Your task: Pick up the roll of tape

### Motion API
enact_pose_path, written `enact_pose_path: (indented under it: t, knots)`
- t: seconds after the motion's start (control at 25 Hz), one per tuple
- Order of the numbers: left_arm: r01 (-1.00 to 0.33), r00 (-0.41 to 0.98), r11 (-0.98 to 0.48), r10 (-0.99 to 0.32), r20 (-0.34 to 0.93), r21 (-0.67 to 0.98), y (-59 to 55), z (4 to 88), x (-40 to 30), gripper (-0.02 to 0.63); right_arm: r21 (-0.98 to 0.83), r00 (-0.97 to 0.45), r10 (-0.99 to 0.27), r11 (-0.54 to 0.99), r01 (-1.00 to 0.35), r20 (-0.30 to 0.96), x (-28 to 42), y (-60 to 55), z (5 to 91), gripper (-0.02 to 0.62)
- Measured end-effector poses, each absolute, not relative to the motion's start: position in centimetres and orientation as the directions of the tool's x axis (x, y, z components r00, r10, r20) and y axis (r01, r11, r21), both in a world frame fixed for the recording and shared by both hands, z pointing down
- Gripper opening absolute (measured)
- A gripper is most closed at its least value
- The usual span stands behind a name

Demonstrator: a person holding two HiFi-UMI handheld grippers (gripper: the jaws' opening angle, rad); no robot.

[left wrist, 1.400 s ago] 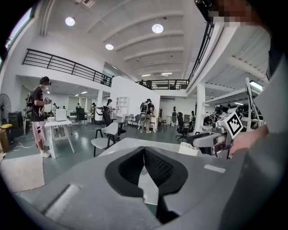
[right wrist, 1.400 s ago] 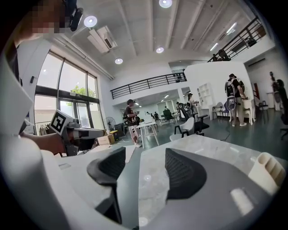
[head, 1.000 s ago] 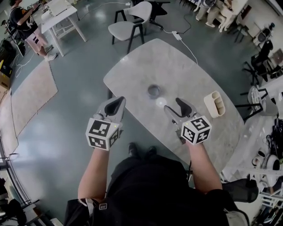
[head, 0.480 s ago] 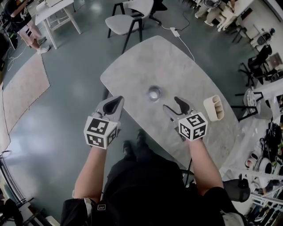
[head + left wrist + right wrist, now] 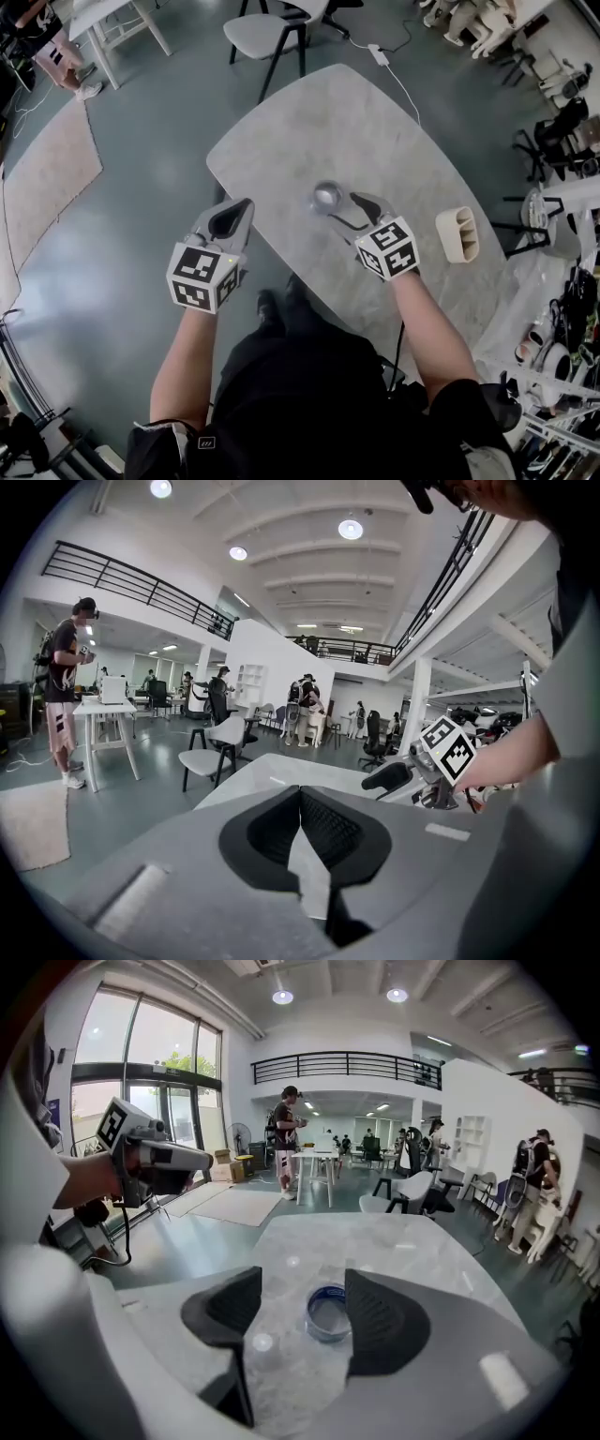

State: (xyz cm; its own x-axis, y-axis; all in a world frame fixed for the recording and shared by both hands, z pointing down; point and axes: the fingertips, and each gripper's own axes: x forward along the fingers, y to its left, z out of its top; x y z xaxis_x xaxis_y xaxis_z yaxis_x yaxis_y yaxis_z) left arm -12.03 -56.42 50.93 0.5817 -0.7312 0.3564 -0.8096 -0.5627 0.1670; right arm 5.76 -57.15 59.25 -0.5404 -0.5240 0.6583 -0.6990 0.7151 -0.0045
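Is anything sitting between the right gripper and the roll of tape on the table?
Nothing visible. The right gripper has its jaws apart, and the roll of tape lies just ahead, framed between them, on bare table. The only other item on the table, a beige holder, stands well off to the side.

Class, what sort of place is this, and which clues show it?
Probably an open-plan office or lab hall: a marble table, a grey chair, a white desk and a railed mezzanine overhead.
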Motion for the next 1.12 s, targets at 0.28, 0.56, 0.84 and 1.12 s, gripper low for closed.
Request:
enact_pose_path:
  t: [0.28,0.56,0.84,1.12]
  knots:
    - [-0.818,0.569,-0.549,-0.727,0.383,0.172,-57.0,52.6,-11.7,0.011,0.011,-0.511,-0.409,0.788,-0.615,0.756,5.2,-58.4,64.9,0.268]
    - [-0.833,0.549,-0.519,-0.726,0.416,0.192,-56.8,54.9,-12.7,0.011,0.001,-0.47,-0.313,0.833,-0.553,0.825,4.2,-59.1,69.6,0.268]
    - [-0.842,0.535,-0.5,-0.727,0.431,0.202,-56.6,56.5,-14.6,0.011,-0.047,-0.412,-0.19,0.864,-0.501,0.891,2.3,-59.0,74.0,0.268]
    - [-0.858,0.511,-0.468,-0.74,0.437,0.21,-55.8,57.1,-16.0,0.011,-0.082,-0.346,-0.102,0.875,-0.476,0.933,2.0,-59.0,76.3,0.268]
